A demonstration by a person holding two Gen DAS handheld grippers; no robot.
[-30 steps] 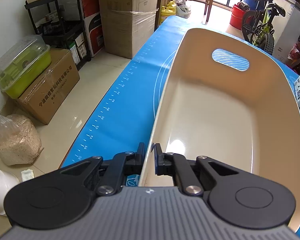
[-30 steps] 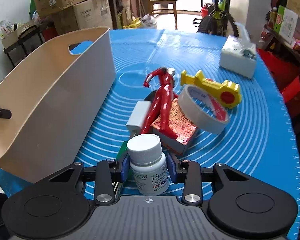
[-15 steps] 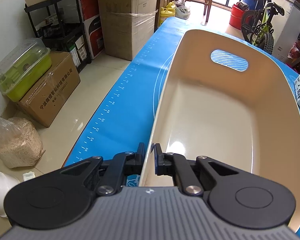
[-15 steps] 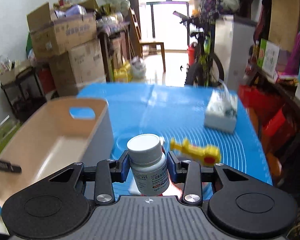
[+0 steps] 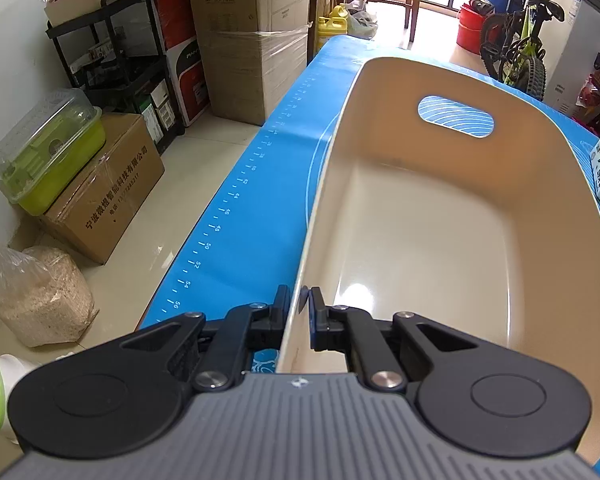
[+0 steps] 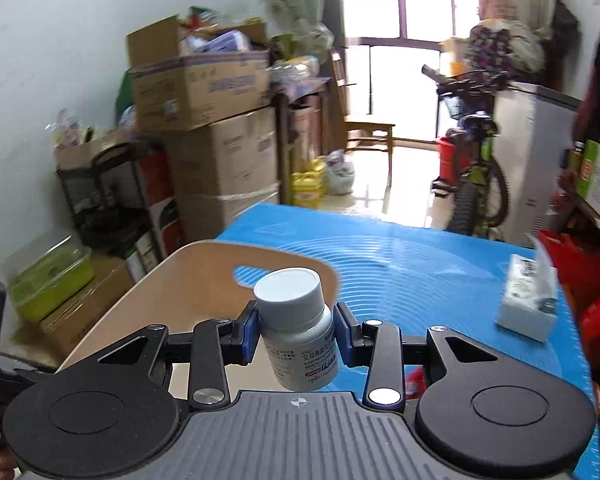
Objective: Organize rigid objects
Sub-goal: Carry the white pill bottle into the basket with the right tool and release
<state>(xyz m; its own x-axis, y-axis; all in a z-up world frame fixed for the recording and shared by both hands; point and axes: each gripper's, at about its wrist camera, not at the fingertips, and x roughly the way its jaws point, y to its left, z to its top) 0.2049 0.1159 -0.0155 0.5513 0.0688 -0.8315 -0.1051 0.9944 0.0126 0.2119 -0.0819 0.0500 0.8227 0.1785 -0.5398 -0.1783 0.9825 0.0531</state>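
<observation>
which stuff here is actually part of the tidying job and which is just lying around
Part of the job:
- pill bottle, gripped by the right gripper
- beige bin, wall pinched by the left gripper

Just lying about:
- tissue pack
- cardboard boxes
- bicycle

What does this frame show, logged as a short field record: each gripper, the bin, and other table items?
left gripper: shut on the near rim of the bin
right gripper: shut on pill bottle, held in the air near the bin
bin: beige, handle cutout, nothing inside, on blue mat
other table items: tissue pack on the mat, at right
</observation>
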